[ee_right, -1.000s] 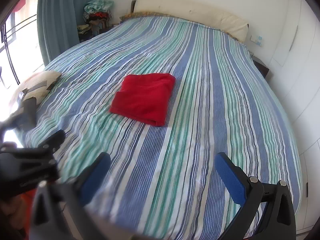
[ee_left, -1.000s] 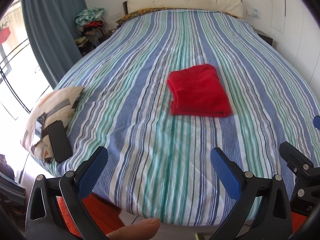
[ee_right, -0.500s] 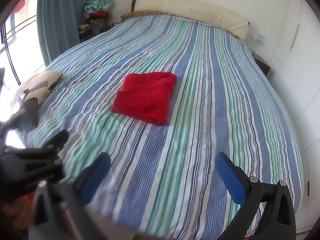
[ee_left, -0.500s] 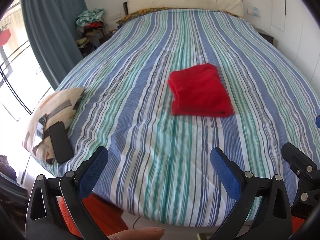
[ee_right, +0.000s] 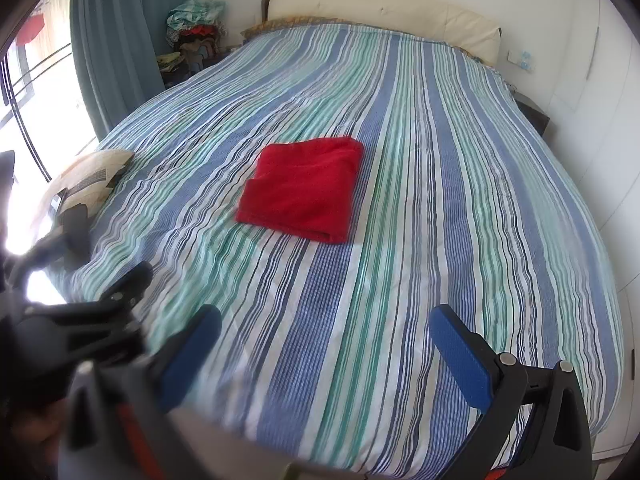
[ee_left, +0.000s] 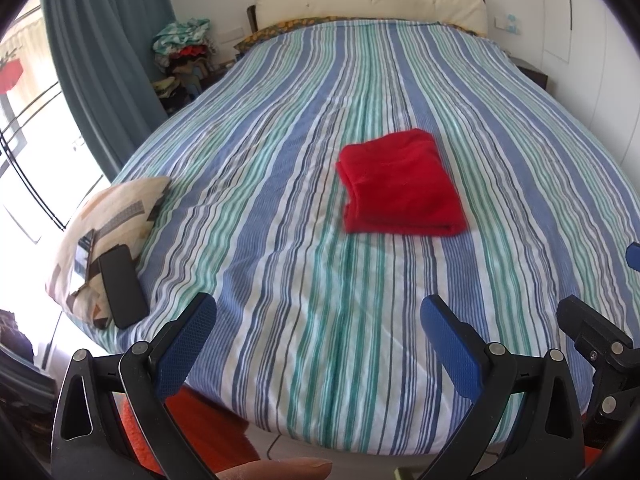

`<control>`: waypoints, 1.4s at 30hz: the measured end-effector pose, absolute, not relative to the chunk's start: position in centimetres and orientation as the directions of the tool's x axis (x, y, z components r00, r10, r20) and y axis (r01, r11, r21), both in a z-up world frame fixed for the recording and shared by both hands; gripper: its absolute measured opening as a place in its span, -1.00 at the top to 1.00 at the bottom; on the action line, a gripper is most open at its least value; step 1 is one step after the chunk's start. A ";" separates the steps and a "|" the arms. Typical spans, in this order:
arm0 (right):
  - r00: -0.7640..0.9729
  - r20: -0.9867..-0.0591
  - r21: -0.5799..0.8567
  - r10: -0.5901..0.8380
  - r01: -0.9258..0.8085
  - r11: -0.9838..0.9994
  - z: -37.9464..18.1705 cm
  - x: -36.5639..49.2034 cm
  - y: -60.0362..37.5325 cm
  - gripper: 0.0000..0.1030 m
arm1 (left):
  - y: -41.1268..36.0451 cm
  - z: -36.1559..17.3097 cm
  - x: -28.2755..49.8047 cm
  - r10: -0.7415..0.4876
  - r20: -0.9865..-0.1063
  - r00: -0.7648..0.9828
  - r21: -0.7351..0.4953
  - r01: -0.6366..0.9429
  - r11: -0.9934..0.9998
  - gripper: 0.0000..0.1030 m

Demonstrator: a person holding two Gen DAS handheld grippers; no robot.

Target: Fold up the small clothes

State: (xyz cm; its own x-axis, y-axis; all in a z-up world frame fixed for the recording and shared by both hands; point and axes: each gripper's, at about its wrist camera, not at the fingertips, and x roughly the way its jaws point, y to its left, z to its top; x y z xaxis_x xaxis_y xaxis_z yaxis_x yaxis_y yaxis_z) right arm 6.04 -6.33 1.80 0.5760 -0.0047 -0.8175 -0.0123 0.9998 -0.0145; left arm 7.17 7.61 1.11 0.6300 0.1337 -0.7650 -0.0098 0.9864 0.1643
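Note:
A red cloth lies folded into a neat rectangle in the middle of the striped bed; the right wrist view shows the same red cloth on the striped bed. My left gripper is open near the foot of the bed, well short of the cloth, with nothing between its blue pads. My right gripper is open too, also back at the bed's near edge and empty. Part of each gripper shows at the side of the other's view.
A patterned pillow sits at the bed's left edge with a black phone on it. A pile of clothes stands by the teal curtain. A cream headboard and white wall close the far end.
Both grippers have drifted slightly; the red cloth has shifted a little in each view. The cloth itself lies unchanged and both grippers stay open.

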 end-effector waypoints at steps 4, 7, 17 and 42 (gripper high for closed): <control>0.576 -0.817 -0.036 -0.026 -0.006 0.999 1.8 5.9 -6.3 -0.99 | 7.6 1.1 7.2 0.132 -0.765 0.630 0.164 -0.008 0.987 -0.98; 0.583 -0.811 -0.053 -0.045 0.002 0.999 2.0 5.8 -6.4 -0.99 | 7.5 1.2 7.1 0.134 -0.763 0.632 0.166 -0.008 0.986 -0.98; 0.584 -0.810 -0.056 -0.047 0.002 0.998 2.3 5.7 -6.5 -0.99 | 7.4 1.3 7.0 0.134 -0.762 0.634 0.163 -0.013 0.987 -0.98; 0.580 -0.813 -0.063 -0.055 0.006 0.998 2.0 5.9 -6.9 -0.99 | 7.3 1.4 6.8 0.101 -0.754 0.649 0.138 0.006 0.990 -0.98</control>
